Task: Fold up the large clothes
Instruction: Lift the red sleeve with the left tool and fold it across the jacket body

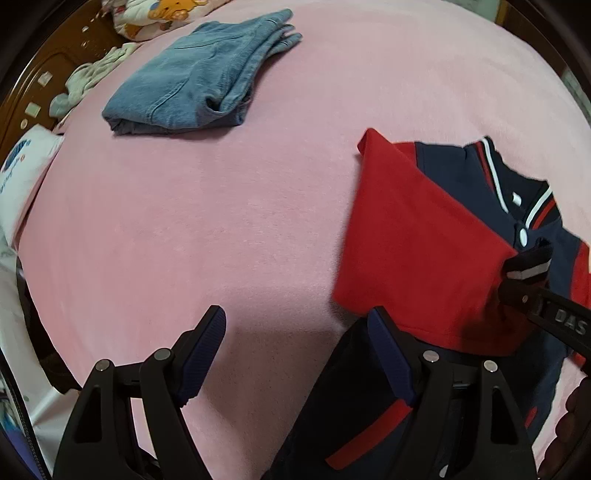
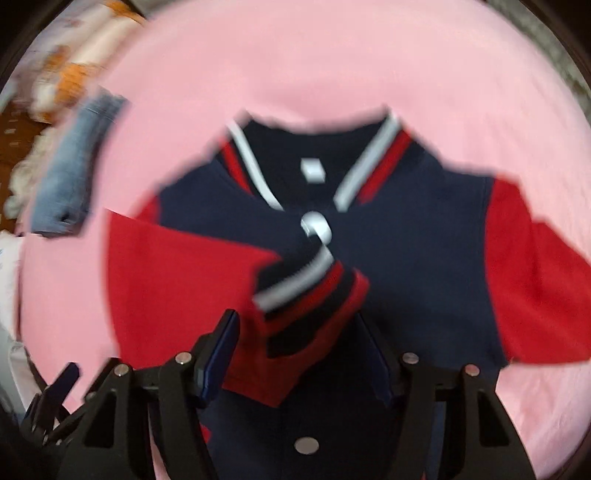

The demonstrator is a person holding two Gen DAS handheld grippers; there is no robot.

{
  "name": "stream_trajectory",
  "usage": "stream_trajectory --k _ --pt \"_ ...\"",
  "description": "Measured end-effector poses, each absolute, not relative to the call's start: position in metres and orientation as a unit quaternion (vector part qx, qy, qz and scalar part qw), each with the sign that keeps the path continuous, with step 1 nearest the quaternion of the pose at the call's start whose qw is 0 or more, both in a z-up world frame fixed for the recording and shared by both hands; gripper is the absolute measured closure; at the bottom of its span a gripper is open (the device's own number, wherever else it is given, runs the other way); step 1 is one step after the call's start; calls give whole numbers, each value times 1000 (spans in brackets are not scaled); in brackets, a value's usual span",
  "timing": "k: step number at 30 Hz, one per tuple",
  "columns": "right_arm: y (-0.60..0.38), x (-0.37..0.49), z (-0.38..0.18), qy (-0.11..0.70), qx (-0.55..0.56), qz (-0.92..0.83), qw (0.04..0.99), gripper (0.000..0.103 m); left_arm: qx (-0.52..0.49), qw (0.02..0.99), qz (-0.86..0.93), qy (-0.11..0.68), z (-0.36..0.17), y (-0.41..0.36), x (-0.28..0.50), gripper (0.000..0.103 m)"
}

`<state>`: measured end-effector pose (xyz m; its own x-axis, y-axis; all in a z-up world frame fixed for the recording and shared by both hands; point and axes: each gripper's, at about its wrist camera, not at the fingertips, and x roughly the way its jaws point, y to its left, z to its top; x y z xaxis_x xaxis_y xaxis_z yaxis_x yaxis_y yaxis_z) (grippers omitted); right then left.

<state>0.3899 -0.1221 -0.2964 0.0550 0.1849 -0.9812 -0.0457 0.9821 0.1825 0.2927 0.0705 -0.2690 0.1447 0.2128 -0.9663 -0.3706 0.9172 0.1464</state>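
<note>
A navy jacket with red sleeves [image 1: 417, 236] lies on the pink bedspread [image 1: 221, 221], its left sleeve folded across the chest. It fills the blurred right wrist view [image 2: 388, 240]. My left gripper [image 1: 299, 350] is open and empty over the bedspread at the jacket's lower left edge. My right gripper [image 2: 299, 350] is open, its jaws either side of the striped cuff [image 2: 306, 295] of the folded sleeve; the cuff also shows in the left wrist view [image 1: 528, 266], with the right gripper's finger [image 1: 554, 317] just below it.
Folded blue jeans [image 1: 199, 77] lie at the far left of the bed, also blurred in the right wrist view [image 2: 74, 166]. A cartoon-print pillow [image 1: 155, 14], pale crumpled clothes [image 1: 92, 77] and a wooden headboard [image 1: 48, 74] are beyond. A white bag [image 1: 22, 181] sits at the left edge.
</note>
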Motion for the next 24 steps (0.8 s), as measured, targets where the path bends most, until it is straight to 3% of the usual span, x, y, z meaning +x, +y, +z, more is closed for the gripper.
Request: stream_trajectory --k 1,4,12,24 --pt "-124 391 -303 690 57 77 717 68 -61 753 191 627 -271 68 294 25" --pt "-134 392 -302 679 78 90 724 84 -67 751 184 630 -275 67 297 25" --pt "-197 384 -257 570 116 110 806 86 -77 750 171 635 -279 59 302 25" --pt "-256 360 -307 608 297 65 733 81 -61 750 166 637 -296 44 322 25"
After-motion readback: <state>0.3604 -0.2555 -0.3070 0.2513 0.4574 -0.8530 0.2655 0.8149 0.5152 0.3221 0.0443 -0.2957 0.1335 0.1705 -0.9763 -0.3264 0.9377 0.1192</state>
